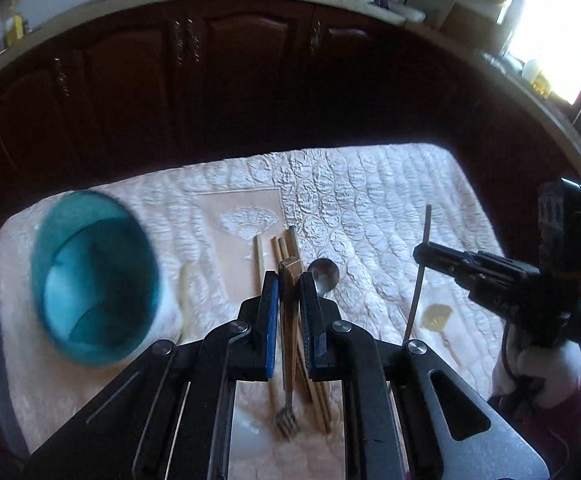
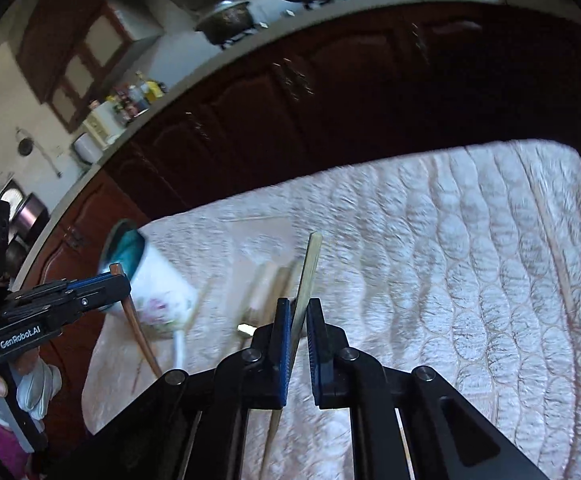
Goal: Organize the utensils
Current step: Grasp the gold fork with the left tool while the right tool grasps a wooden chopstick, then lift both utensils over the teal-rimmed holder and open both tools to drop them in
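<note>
My left claw [image 1: 289, 280] is closed on a wooden-handled fork [image 1: 289, 344], gripping high on the handle, tines hanging down toward the camera above the quilted cloth [image 1: 370, 208] that covers the counter. From the right wrist view I see the same left claw [image 2: 120, 284] holding that fork [image 2: 138, 324] tilted, lifted just beside the cup. My right claw [image 2: 299, 312] is nearly closed on a thin pale stick, looks like a chopstick [image 2: 304, 292], pinched against the left pad, a sliver of gap to the right pad; the left view shows the right claw [image 1: 420, 252] holding it [image 1: 420, 272] roughly upright and clear of the cloth. Teal-lined cup [image 1: 94, 280] sits on the cloth at my left; outside is white with a flower print [image 2: 162, 300], looks tilted in the fisheye. Under the left claw: several wooden chopsticks [image 1: 286, 248] bunched on the cloth, a metal spoon [image 1: 324, 274] just beside them. Another pale stick [image 1: 185, 292] near the cup. Small gold-coloured utensil [image 1: 436, 318] on the cloth near the right claw, type unclear. Right view blurred.
</note>
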